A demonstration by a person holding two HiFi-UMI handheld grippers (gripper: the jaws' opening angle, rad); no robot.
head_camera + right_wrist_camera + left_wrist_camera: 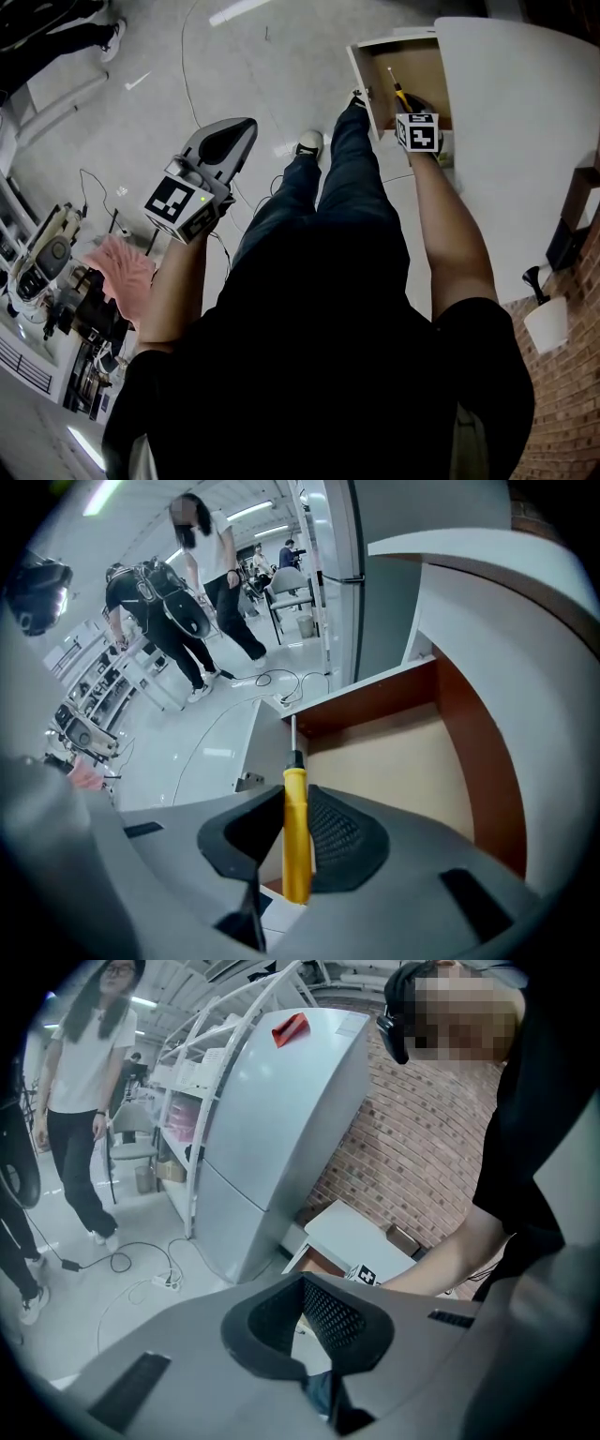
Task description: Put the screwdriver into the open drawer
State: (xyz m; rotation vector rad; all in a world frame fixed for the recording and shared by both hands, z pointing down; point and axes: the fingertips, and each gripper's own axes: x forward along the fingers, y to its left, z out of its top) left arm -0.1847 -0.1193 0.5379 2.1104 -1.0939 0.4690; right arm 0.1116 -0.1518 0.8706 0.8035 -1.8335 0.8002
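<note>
Screwdriver (296,799), yellow handle: clamped between the fingers of the right gripper (298,844), with its long axis along them and the shaft tip leading. Open drawer (394,761), at the counter (525,112) edge: directly ahead of and below the tip. Left gripper (305,1321): fingers closed together on nothing, held well apart from the drawer. The right gripper is judged the nearer and placed to lower and release.

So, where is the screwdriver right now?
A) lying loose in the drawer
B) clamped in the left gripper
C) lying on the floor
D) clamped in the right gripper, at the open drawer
D: the right gripper view shows the yellow screwdriver clamped in the right gripper, its tip toward the open drawer.
</note>
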